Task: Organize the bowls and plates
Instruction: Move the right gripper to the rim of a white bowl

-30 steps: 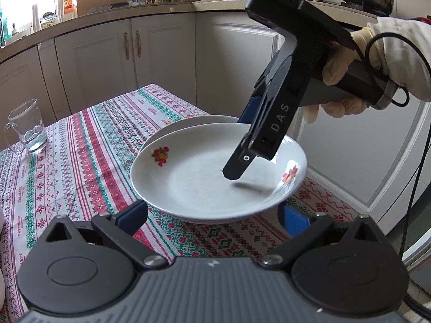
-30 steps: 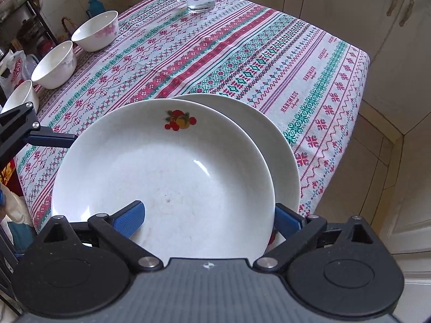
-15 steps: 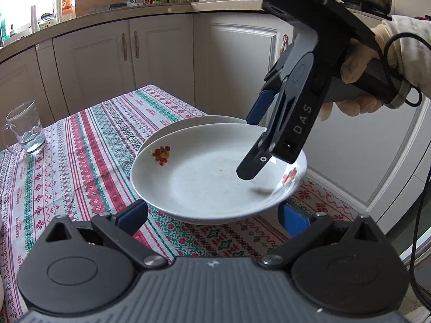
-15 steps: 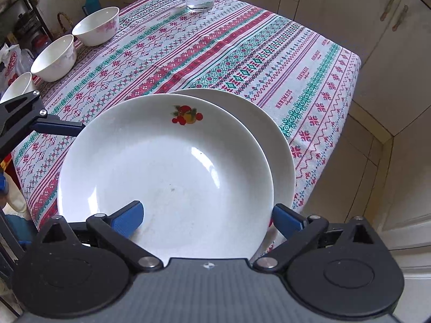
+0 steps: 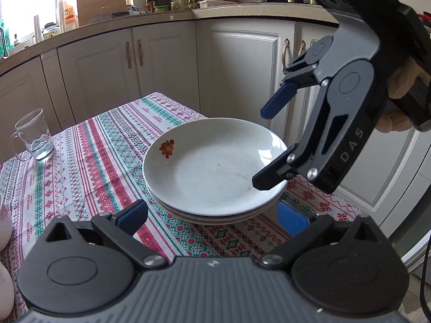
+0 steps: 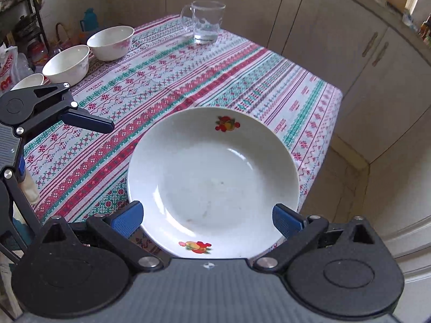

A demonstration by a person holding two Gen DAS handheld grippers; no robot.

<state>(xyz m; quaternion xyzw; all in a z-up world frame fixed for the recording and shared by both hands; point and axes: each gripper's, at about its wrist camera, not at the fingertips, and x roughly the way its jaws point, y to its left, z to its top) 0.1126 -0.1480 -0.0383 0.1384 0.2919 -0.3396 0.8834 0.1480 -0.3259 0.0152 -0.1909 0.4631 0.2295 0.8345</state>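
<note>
A stack of white plates (image 5: pixel 215 167) with fruit prints sits on the patterned tablecloth near the table's corner, the top plate (image 6: pixel 212 177) lying square on the others. My right gripper (image 5: pixel 272 142) hangs open just above the stack's right rim, touching nothing. My left gripper (image 5: pixel 212 216) is open too, low at the stack's near side and holding nothing. In the right wrist view one of the left gripper's fingers (image 6: pixel 89 122) shows left of the plates. Three white bowls (image 6: pixel 111 41) (image 6: pixel 67 64) (image 6: pixel 28 80) stand along the far left table edge.
A glass mug (image 6: pixel 206 23) with a little water stands at the far end of the tablecloth (image 6: pixel 188 80). White cabinets (image 5: pixel 237 70) close in behind and to the right of the table. The table's corner (image 6: pixel 334 94) drops to the floor beside the plates.
The right gripper has let go of the top plate's rim, opened and risen. The top plate, earlier offset toward the left gripper, now lies square on the stack. Both grippers have backed away.
</note>
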